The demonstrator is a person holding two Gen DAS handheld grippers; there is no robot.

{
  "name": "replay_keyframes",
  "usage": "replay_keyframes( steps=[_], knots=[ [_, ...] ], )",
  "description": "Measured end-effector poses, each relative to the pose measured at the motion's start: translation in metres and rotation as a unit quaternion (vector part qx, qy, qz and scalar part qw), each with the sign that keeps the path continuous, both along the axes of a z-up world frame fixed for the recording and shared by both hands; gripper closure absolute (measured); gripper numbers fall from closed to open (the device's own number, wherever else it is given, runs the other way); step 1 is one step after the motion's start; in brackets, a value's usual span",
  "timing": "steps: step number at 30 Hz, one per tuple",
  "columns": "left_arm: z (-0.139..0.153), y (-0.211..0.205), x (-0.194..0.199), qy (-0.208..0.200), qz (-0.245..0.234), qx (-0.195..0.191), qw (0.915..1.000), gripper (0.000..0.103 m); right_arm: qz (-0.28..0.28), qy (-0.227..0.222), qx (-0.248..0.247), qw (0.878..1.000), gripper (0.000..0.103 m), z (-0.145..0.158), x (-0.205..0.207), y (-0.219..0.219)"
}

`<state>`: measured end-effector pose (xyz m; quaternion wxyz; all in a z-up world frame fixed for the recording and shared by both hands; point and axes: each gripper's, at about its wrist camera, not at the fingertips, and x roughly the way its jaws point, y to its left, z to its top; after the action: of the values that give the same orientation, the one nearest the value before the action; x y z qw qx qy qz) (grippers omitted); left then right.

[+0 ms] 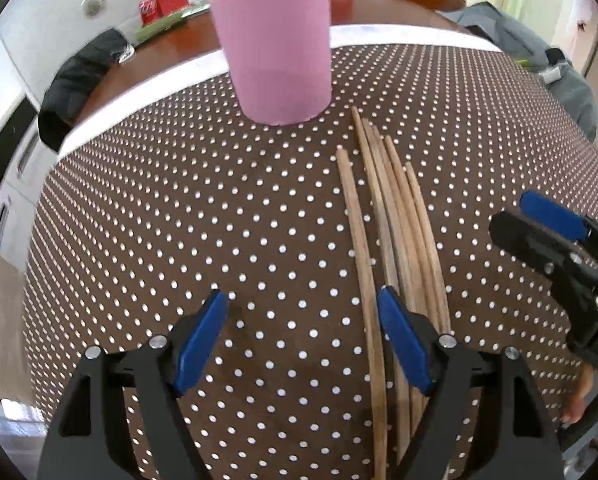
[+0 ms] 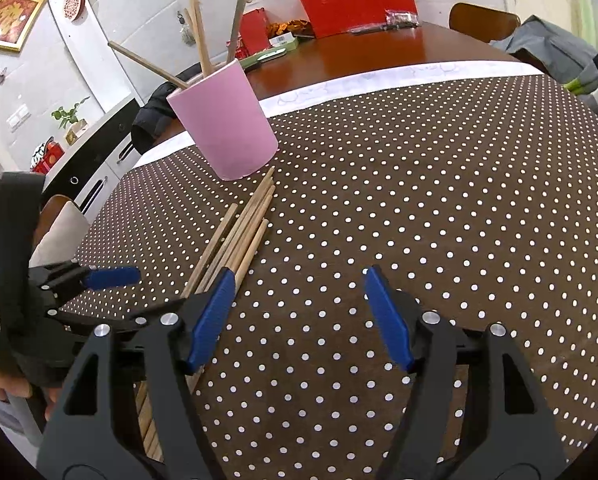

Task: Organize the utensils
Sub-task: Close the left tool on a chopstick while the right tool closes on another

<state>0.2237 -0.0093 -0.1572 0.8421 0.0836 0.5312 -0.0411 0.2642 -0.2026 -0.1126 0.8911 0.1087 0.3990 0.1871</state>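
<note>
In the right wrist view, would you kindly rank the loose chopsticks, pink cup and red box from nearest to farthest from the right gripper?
From the right gripper:
1. Loose chopsticks, beside its left finger.
2. Pink cup, upright beyond them.
3. Red box, on the table's far side.

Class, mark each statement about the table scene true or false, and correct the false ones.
1. The pink cup stands upright. True.
2. The pink cup is empty. False: several sticks stand in it.
3. Loose chopsticks lie on the dotted tablecloth. True.
4. The right gripper grips a chopstick. False: its jaws are open, nothing between them.
5. The left gripper is shut. False: it is open.
</note>
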Motion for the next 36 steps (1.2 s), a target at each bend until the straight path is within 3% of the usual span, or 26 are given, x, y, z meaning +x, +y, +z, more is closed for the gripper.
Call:
replay_keyframes(
  steps=[8,22,35,36],
  knots=[
    [0.006,0.029,-0.014,0.003,0.008,-0.043,0.9991,0.026,0.043,0.016,-0.029,0.999,0.036,-0.002,-0.004,0.017],
    [0.010,0.061,-0.051,-0.026,0.005,-0.037,0.9990,0.026,0.078,0.004,-0.147,0.986,0.036,-0.002,-0.013,0.064],
    [0.009,0.054,-0.050,-0.025,0.009,-0.035,0.9990,0.026,0.099,0.045,-0.163,0.981,0.036,0.000,-0.012,0.067],
    [0.009,0.053,-0.050,-0.024,0.008,-0.035,0.9991,0.026,0.102,0.048,-0.170,0.979,0.043,0.000,-0.012,0.067]
  ],
)
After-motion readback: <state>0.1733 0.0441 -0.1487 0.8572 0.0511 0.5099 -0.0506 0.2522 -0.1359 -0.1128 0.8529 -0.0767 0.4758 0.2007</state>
